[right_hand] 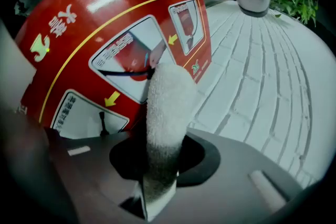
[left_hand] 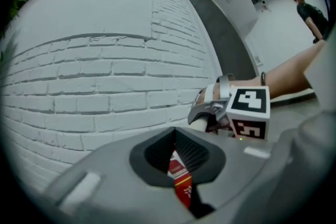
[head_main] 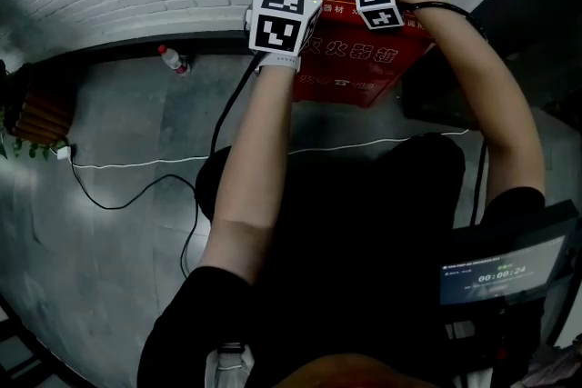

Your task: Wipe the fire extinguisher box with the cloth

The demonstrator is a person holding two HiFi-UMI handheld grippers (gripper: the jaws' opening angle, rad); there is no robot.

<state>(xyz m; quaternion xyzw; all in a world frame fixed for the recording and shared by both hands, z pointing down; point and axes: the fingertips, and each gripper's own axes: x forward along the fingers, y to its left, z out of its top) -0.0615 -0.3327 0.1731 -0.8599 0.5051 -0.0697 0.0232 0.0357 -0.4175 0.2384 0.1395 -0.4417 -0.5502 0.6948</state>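
Notably, only the right gripper view shows the right gripper (right_hand: 157, 176) clamping the cloth (right_hand: 168, 107) against the fire extinguisher box (right_hand: 79, 34); left gripper (left_hand: 178, 165) closed, empty.

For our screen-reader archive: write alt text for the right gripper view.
The right claw is shut on a white cloth that stands up in front of the red fire extinguisher box, across its printed face. A white brick wall fills the right side.
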